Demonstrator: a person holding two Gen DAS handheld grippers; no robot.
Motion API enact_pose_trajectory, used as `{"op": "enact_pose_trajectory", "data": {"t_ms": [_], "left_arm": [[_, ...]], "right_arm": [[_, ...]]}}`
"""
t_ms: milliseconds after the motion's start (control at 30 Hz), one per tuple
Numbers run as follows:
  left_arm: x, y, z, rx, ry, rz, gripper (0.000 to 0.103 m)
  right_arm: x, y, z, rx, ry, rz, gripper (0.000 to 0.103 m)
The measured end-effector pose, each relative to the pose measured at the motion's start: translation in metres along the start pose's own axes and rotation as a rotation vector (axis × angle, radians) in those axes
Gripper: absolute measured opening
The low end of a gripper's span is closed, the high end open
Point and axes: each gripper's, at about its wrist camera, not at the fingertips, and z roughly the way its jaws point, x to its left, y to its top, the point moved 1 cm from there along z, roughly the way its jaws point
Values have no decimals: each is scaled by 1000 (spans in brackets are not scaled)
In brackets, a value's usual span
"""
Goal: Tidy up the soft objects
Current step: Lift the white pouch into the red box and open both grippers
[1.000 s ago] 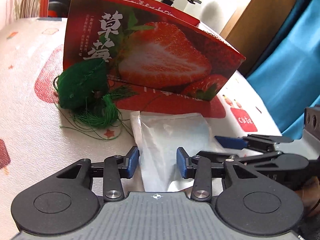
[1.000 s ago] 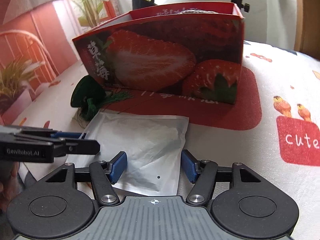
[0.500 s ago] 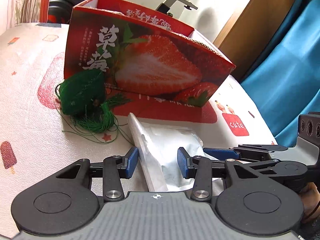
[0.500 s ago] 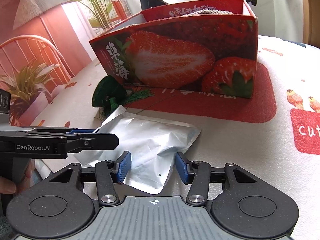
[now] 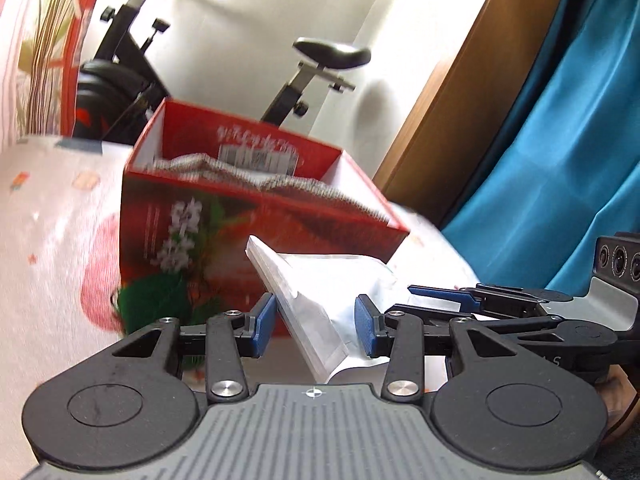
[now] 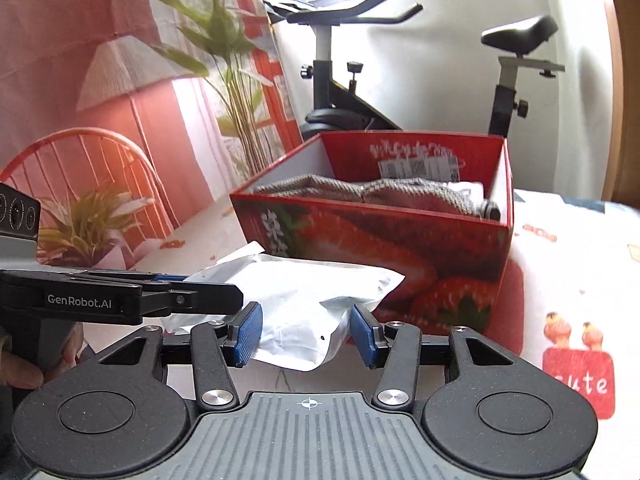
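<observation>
A silver soft pouch (image 5: 320,280) hangs in the air in front of the red strawberry box (image 5: 260,216). My left gripper (image 5: 315,322) is shut on its left end. My right gripper (image 6: 306,334) is shut on its right end, pouch (image 6: 304,292) bulging between the blue pads. Each gripper shows side-on in the other's view, right gripper (image 5: 416,296) and left gripper (image 6: 236,298). The box (image 6: 360,236) is open on top, and a grey knitted cloth (image 6: 360,194) lies inside. A green tasselled ornament (image 5: 152,300) lies on the table by the box's left corner, blurred.
The table carries a white printed cloth (image 6: 580,272). Behind it stand an exercise bike (image 6: 332,80), a potted plant (image 6: 84,224) and a red chair (image 6: 80,160). A blue curtain (image 5: 560,160) hangs at the right. A person's hand (image 6: 20,372) holds the left gripper.
Both grippers have risen with the pouch, which now hangs clear of the table. The right jaws narrowed onto it. The box's inside has come into view.
</observation>
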Motion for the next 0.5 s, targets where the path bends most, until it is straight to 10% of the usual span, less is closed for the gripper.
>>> {"op": "enact_pose_trajectory", "data": {"t_ms": [500], "left_arm": [[10,64,14,-51,17,54,44]], "right_arm": [[8,70,6,-71,18,-134,46]]}}
